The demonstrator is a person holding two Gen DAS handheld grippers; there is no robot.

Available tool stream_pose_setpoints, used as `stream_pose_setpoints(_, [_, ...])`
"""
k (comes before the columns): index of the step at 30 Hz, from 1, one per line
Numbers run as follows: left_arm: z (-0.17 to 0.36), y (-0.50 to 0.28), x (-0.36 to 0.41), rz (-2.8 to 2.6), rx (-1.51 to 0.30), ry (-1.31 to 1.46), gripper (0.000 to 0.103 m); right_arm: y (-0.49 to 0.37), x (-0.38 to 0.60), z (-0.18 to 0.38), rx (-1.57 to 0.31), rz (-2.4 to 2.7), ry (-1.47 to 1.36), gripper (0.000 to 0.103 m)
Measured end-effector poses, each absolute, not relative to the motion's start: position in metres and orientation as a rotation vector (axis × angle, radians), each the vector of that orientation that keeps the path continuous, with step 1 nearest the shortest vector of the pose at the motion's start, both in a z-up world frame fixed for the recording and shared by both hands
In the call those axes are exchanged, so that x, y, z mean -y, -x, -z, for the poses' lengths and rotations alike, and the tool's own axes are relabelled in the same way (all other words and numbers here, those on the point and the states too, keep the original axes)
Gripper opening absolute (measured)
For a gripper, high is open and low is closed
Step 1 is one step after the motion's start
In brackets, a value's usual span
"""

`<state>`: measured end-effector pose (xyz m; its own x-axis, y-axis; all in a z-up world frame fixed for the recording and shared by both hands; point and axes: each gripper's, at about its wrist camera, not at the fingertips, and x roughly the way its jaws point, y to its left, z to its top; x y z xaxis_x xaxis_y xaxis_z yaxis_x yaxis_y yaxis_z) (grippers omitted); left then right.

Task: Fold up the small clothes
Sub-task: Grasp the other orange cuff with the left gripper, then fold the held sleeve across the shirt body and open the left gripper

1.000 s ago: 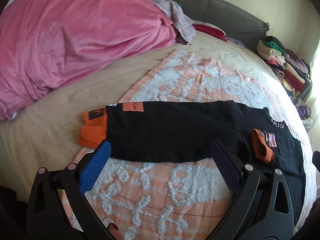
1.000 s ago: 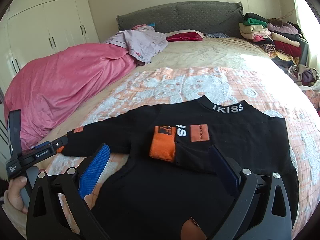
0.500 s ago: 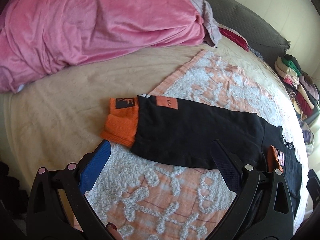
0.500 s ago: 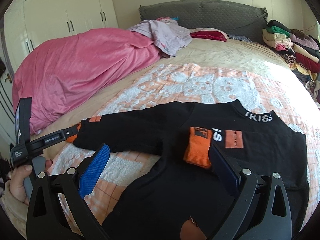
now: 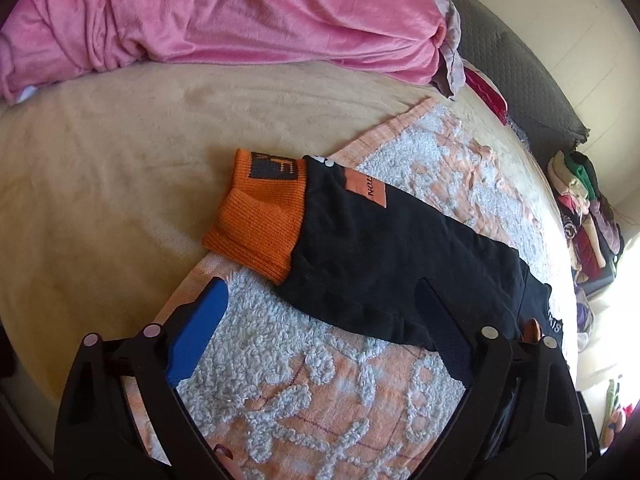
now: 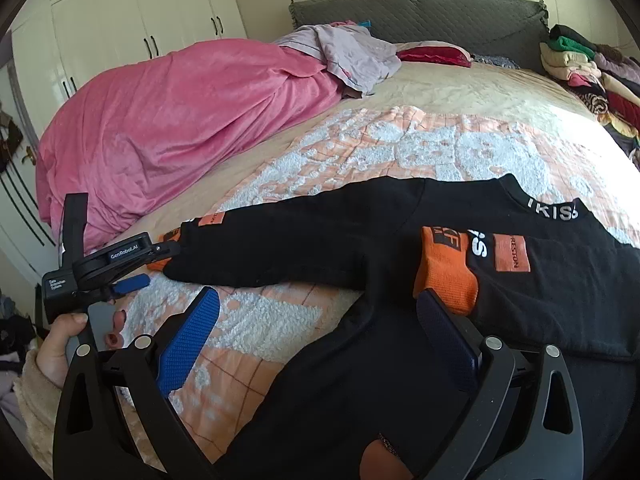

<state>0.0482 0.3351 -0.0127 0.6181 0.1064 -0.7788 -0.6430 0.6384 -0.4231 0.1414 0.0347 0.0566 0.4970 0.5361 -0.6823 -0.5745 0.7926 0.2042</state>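
Note:
A small black sweater (image 6: 400, 320) with orange cuffs lies flat on an orange-and-white blanket (image 6: 400, 148) on the bed. Its one sleeve is folded across the chest, orange cuff (image 6: 446, 276) up. The other sleeve (image 5: 380, 248) stretches out sideways, its orange cuff (image 5: 260, 220) at the blanket's edge. My left gripper (image 5: 320, 308) is open just short of that cuff; it shows in the right wrist view (image 6: 140, 264) with its tips at the cuff. My right gripper (image 6: 320, 312) is open and empty above the sweater's body.
A pink duvet (image 6: 180, 120) is heaped along the bed's far side. A stack of folded clothes (image 6: 592, 72) stands by the grey headboard (image 6: 420, 12). Loose garments (image 6: 352, 56) lie near the pillows. White wardrobes (image 6: 120, 28) stand beyond the bed.
My left gripper has moved left along the outstretched sleeve toward its orange cuff, staying open. My right gripper has shifted slightly left over the sweater. The sweater has not moved.

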Motion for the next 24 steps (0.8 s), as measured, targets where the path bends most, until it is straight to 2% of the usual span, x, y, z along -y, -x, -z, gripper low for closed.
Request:
stream_pose_setpoints(3, [0.018, -0.053, -0.34, -0.499, -0.794, 0.785, 0.085, -0.143, -0.028, -0.053, -0.811, -0.661, 0.031, 0.098])
stream_pose_setpoints(7, [0.025, -0.069, -0.343, -0.534, -0.821, 0.769, 0.067, -0.146, -0.021, -0.05, -0.821, -0.646, 0.002, 0.098])
stream_pose_setpoints(9, [0.027, -0.078, -0.342, -0.571, -0.831, 0.735, 0.063, -0.146, -0.015, -0.05, -0.819, -0.641, -0.015, 0.098])
stream_pose_setpoints(12, [0.025, -0.09, -0.343, -0.613, -0.825, 0.705, 0.046, -0.146, -0.008, -0.05, -0.816, -0.624, -0.03, 0.098])
stream_pose_setpoints(14, [0.023, -0.097, -0.345, -0.618, -0.796, 0.714, 0.026, -0.147, -0.003, -0.049, -0.816, -0.617, -0.043, 0.098])
stream_pose_setpoints(17, [0.02, -0.102, -0.341, -0.602, -0.753, 0.707, 0.014, -0.149, 0.005, -0.047, -0.819, -0.603, -0.064, 0.098])
stream_pose_setpoints(24, [-0.002, -0.098, -0.323, -0.521, -0.669, 0.675, 0.01, -0.152, 0.03, -0.041, -0.83, -0.542, -0.112, 0.098])
